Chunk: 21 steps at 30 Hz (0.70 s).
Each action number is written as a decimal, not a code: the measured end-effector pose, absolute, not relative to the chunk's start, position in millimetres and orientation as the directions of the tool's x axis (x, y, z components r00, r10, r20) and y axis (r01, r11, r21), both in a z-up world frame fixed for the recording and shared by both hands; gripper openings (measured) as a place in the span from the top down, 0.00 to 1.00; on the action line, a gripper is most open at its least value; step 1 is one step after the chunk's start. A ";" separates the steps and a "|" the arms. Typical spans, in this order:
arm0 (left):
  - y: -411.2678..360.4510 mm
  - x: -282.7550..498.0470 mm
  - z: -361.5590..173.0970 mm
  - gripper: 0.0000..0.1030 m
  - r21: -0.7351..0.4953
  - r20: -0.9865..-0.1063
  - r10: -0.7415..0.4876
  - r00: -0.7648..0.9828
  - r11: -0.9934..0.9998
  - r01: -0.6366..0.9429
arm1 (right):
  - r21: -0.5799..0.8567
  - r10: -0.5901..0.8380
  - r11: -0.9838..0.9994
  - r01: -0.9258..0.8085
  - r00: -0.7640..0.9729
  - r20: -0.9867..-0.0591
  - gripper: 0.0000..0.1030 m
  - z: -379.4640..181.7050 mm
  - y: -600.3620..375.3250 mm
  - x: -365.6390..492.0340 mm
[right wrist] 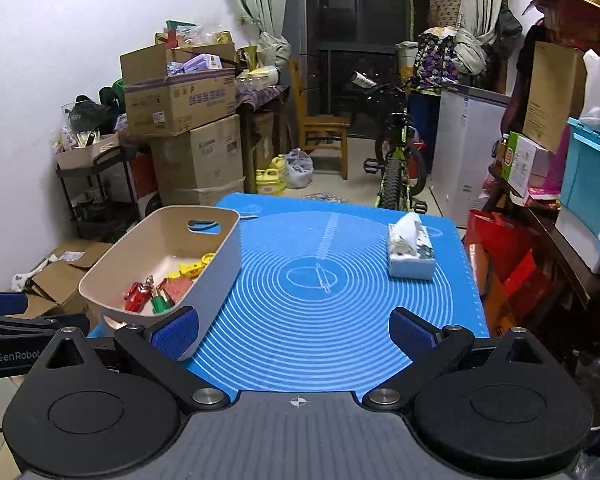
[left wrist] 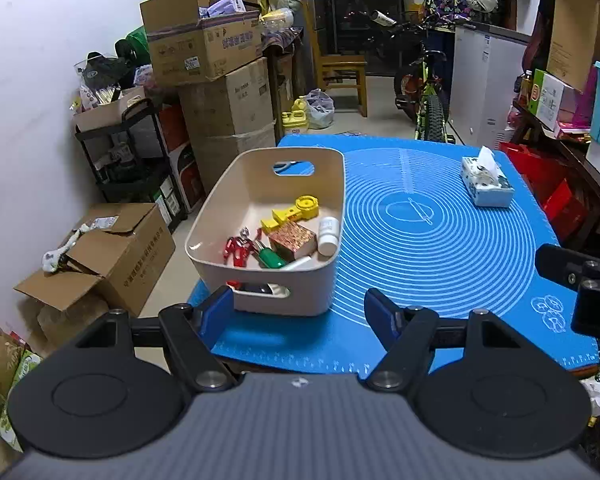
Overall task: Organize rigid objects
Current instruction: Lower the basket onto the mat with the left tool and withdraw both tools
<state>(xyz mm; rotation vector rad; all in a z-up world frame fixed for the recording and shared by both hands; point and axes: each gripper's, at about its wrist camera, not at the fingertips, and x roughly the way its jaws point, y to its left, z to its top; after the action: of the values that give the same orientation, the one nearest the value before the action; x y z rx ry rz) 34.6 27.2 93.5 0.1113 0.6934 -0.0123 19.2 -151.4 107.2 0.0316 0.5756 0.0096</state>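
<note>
A beige basket [left wrist: 220, 216] stands at the left of the blue mat [left wrist: 440, 248]. It holds a red figure [left wrist: 238, 250], a green-handled tool [left wrist: 271, 257], a yellow tool [left wrist: 296, 210], a patterned block [left wrist: 292, 240] and a white bottle [left wrist: 327, 235]. My left gripper [left wrist: 299, 307] is open and empty just in front of the basket. My right gripper [right wrist: 294, 330] is open and empty over the mat's near edge, with the basket [right wrist: 148, 236] to its left. The basket's contents partly show in the right wrist view: the red figure [right wrist: 138, 295] and the yellow tool [right wrist: 196, 265].
A tissue box [left wrist: 486, 182] stands at the mat's far right; it also shows in the right wrist view [right wrist: 410, 250]. Scissors [left wrist: 290, 165] lie behind the basket. Cardboard boxes [left wrist: 220, 92] and a black shelf [left wrist: 132, 148] stand to the left, a bicycle [left wrist: 428, 92] beyond the table.
</note>
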 end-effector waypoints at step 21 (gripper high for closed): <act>16.0 -9.1 37.9 0.22 0.092 -0.634 -0.021 0.773 0.990 0.103 | 0.057 -0.024 0.996 0.067 0.826 -0.563 0.02 54.0 -164.3 -35.3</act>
<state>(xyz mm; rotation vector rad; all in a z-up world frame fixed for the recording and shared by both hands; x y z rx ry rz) -9.1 16.0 37.9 0.1241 0.6847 -0.0675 -35.3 -164.3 54.0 0.0756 0.5970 -0.0484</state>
